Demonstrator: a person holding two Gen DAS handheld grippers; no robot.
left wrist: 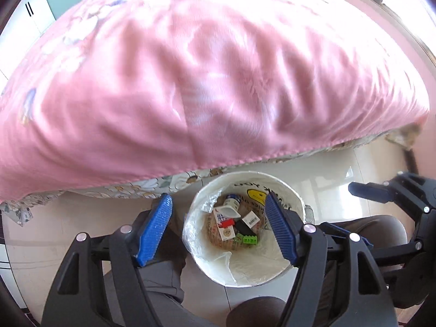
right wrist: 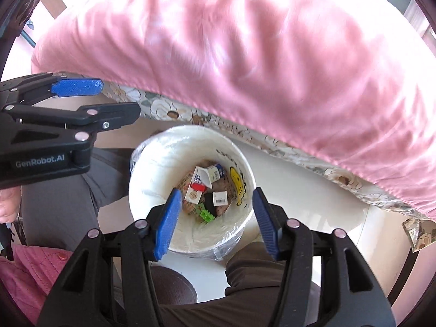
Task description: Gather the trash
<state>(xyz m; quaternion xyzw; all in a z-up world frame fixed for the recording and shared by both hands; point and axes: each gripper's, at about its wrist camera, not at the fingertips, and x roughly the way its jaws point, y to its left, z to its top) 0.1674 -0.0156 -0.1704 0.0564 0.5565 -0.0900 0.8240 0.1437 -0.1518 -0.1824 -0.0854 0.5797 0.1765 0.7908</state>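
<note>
The bin point(right wrist: 152, 169) stands on the floor point(left wrist: 335, 174) before the bed point(left wrist: 204, 68) (trash point(right wrist: 199, 190) lying inside).

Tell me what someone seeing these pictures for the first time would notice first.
A big pink blanket fills the upper half, draped over a bed edge. Below it on the pale floor stands a white bin holding cartons, a black box and a green block. Both grippers, left gripper and right gripper, hang open above the bin, holding nothing.

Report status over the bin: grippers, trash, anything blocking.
Left gripper and right gripper open, nothing between the fingers. Trash bin on the floor, below both, holding cartons and scraps. Pink bedspread beside it, not blocking.
</note>
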